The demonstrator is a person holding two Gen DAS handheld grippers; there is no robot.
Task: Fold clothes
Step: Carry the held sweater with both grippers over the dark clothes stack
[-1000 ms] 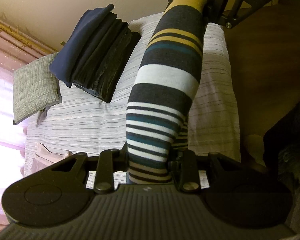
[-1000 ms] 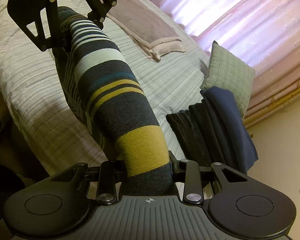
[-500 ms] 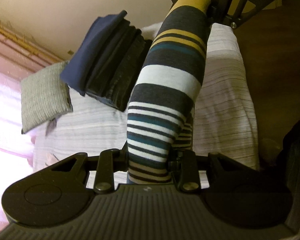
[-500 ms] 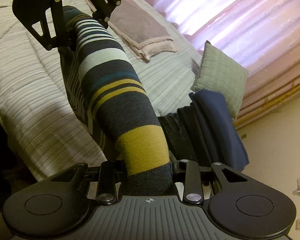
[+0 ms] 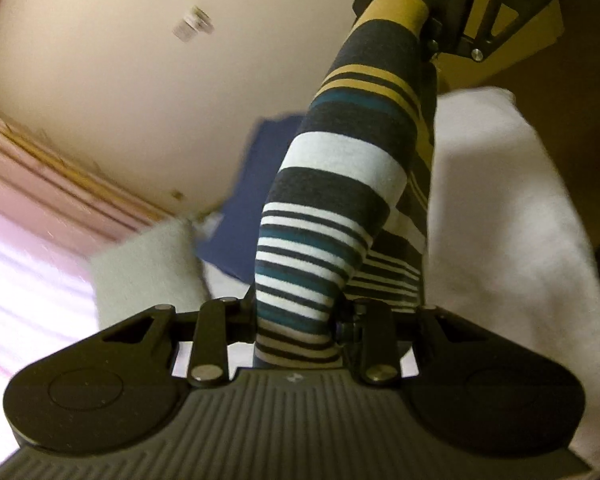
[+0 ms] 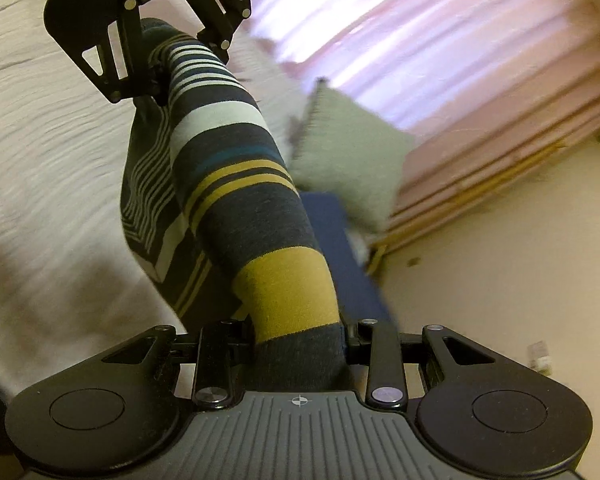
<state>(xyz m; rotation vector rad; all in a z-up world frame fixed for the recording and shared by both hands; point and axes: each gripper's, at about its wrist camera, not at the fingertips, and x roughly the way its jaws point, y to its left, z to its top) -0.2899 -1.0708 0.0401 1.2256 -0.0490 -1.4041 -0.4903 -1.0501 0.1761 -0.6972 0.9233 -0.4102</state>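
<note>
A striped garment (image 5: 340,184) in dark grey, white, teal and mustard bands is stretched in the air between my two grippers. My left gripper (image 5: 296,320) is shut on its thin-striped end, and the same gripper (image 6: 152,64) shows at the top left of the right wrist view. My right gripper (image 6: 300,336) is shut on the mustard-banded end of the striped garment (image 6: 236,184); in the left wrist view the right gripper (image 5: 432,12) is at the top. A lower fold of the cloth hangs beneath the taut part, above the bed (image 5: 500,208).
A folded navy garment (image 5: 252,200) lies on the bed beyond the striped cloth, the same navy garment (image 6: 340,264) showing in the right wrist view. A grey-green cushion (image 6: 352,160) sits beside it. Pink curtains (image 6: 420,40) and a cream wall (image 5: 160,80) stand behind. The bed (image 6: 40,160) spreads left.
Both grippers have lifted and tilted with the garment still held; the views now show more wall and curtain, less bed, and are motion-blurred. The dark folded stack is mostly out of sight.
</note>
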